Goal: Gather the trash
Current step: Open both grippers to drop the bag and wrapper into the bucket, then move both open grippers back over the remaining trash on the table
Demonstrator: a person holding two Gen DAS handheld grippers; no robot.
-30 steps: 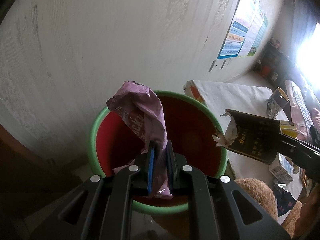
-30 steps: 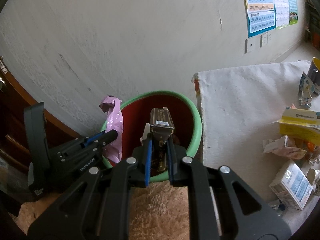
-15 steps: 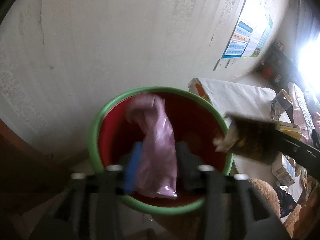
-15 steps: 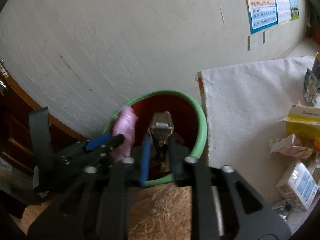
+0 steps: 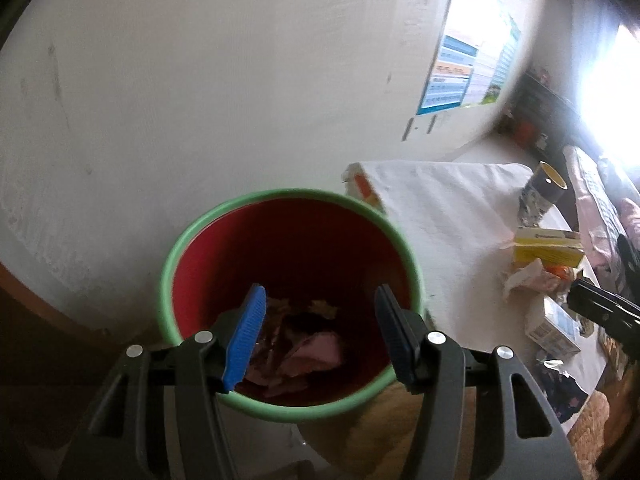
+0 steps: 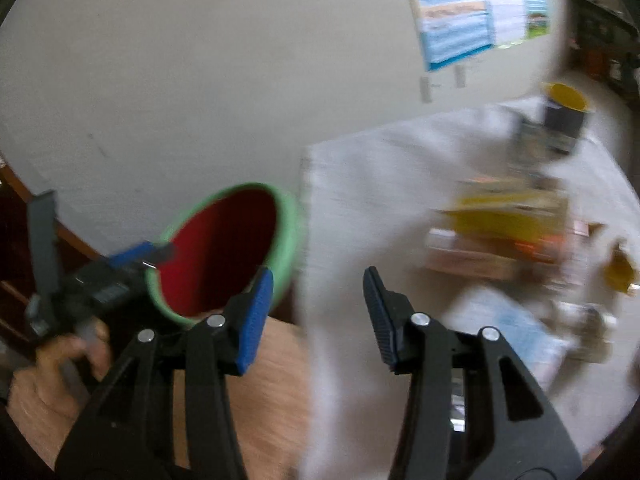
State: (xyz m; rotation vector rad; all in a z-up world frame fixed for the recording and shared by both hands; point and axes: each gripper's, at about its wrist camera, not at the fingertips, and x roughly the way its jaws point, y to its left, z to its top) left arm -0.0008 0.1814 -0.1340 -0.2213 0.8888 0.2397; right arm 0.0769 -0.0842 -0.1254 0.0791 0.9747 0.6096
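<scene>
1. The bin (image 5: 170, 264) stands against the wall (image 5: 200, 80), left of the table (image 5: 452, 204).
2. Wrappers (image 5: 316, 354) lie in the bin's bottom.
3. On the table: a cup (image 5: 540, 198) at the back, a box (image 5: 548, 244) before it, a carton (image 5: 554, 328) nearest.
4. A poster (image 5: 468, 76) hangs on the wall behind the table.

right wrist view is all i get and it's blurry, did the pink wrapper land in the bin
Observer: Yes. The left wrist view looks straight down into the bin, and the pink wrapper lies at the bottom.
Operator: is the left gripper holding anything
Observer: No. The left gripper is open, with nothing between its fingers.
Operator: what's left on the table, can't make it out
Observer: On the table the left view shows a yellow box, crumpled paper, a small carton and a cup.
</scene>
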